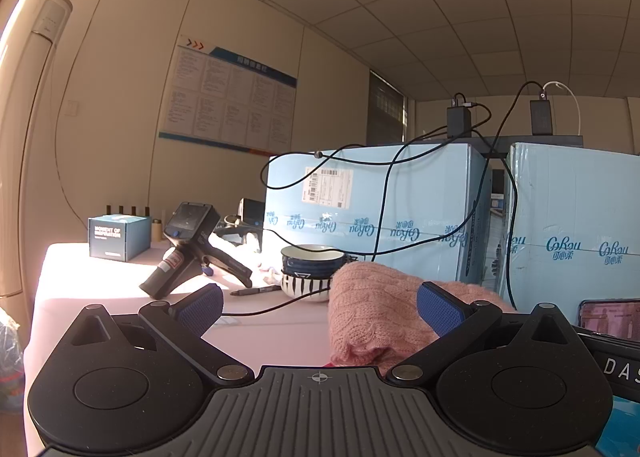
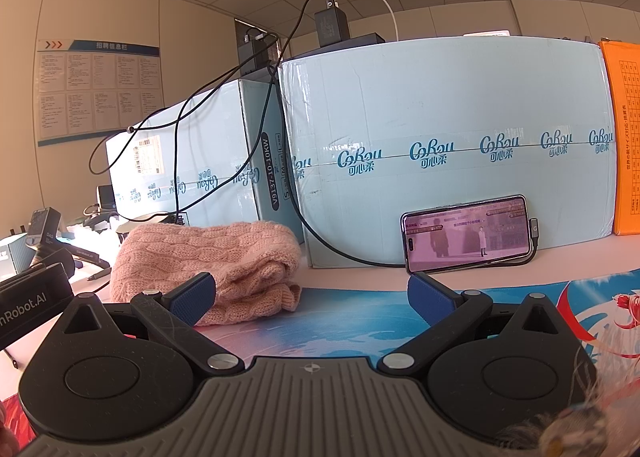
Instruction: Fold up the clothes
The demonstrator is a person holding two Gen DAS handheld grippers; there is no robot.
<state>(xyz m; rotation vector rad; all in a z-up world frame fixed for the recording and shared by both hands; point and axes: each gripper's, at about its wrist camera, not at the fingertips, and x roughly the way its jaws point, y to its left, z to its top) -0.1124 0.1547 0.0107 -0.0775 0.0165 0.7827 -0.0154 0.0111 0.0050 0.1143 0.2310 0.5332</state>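
Note:
A pink knitted sweater [image 2: 208, 257] lies folded in a bundle on the table, in front of the light blue boxes. In the left wrist view the sweater [image 1: 372, 313] fills the space between my fingers and to the right. My left gripper [image 1: 320, 309] is open and empty, with the bundle's edge between the blue pads. My right gripper [image 2: 312, 293] is open and empty, just in front and right of the bundle, its left pad [image 2: 192, 297] close to the sweater's near edge.
Two large light blue boxes [image 2: 440, 129] stand at the back with black cables draped over them. A phone [image 2: 468, 233] leans on the right box. Stacked bowls [image 1: 310, 269], a pen [image 1: 256, 291], a black handheld device [image 1: 188, 249] and a small blue box [image 1: 118, 237] are on the left. A printed mat [image 2: 520, 297] covers the table.

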